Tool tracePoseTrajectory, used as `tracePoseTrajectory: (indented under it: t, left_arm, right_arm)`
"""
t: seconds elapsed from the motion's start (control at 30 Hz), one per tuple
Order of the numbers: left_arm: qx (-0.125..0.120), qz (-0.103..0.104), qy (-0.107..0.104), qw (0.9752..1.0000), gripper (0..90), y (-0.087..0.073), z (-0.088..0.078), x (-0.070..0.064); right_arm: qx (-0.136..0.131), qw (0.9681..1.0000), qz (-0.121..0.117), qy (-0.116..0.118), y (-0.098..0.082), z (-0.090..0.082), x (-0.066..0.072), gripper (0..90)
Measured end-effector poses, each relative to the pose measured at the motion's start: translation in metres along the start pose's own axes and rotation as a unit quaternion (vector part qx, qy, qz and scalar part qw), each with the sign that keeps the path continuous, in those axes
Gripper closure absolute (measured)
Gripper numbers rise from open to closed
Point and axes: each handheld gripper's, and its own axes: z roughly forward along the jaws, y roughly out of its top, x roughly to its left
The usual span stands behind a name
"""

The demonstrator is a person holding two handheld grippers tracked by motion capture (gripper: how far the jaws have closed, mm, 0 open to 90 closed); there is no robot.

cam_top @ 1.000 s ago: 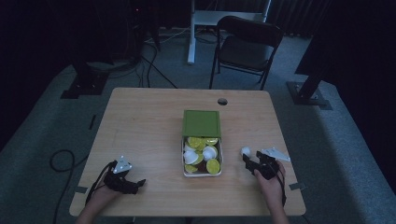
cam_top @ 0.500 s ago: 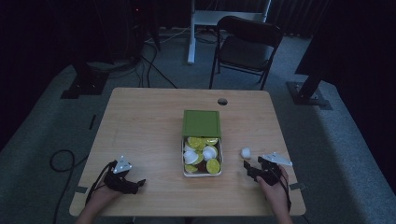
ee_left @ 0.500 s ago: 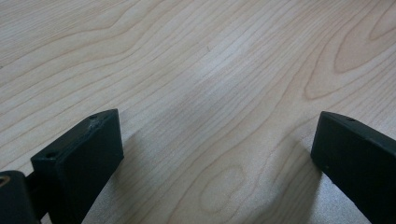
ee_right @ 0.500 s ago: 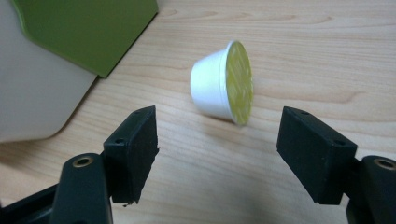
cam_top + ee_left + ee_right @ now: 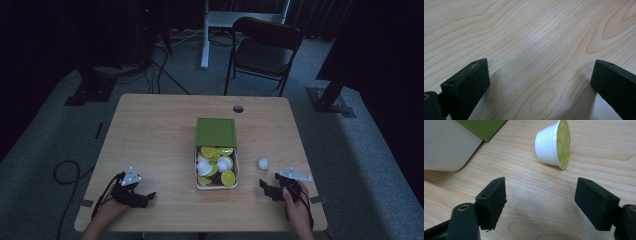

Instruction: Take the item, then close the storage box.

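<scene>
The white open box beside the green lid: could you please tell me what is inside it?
The white open box holds a pile of small capsules, some showing yellow-green foil tops, others white bodies. Whatever lies beneath the top layer is covered.

A pale wooden bench is carrying a white tray of capsules with its green lid slid back, and one white capsule is lying on its side just beside the tray.
</scene>
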Motion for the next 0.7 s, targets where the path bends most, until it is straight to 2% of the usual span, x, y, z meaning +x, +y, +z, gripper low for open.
tracePoseTrajectory:
  t: [0.1,0.27,0.33,0.37,0.4,0.43,0.7]
  left_arm:
    - [0.000,0.000,0.000,1.0000,2.3,0.000,0.000,0.000]
    - [0.000,0.000,0.000,1.0000,2.3,0.000,0.000,0.000]
    - [0.000,0.000,0.000,1.0000,2.3,0.000,0.000,0.000]
    - [0.000,0.000,0.000,1.0000,2.3,0.000,0.000,0.000]
    - [0.000,0.000,0.000,1.0000,2.3,0.000,0.000,0.000]
    - [0.000,0.000,0.000,1.0000,2.3,0.000,0.000,0.000]
    - [0.000,0.002,0.000,1.0000,2.3,0.001,0.001,-0.002]
  right_arm:
    - [0.013,0.9998,-0.015,-0.002,-0.002,0.003,0.002,24.5]
    - [0.025,0.9993,-0.026,-0.006,-0.002,0.004,0.002,20.8]
    - [0.032,0.9986,-0.042,-0.007,-0.002,0.004,0.004,17.8]
    - [0.035,0.9980,-0.052,-0.014,-0.002,0.005,0.006,17.5]
    - [0.040,0.9968,-0.064,-0.027,-0.003,0.006,0.009,13.5]
    - [0.046,0.9965,-0.064,-0.028,-0.003,0.007,0.010,11.0]
    - [0.046,0.9966,-0.060,-0.031,-0.002,0.007,0.011,11.0]
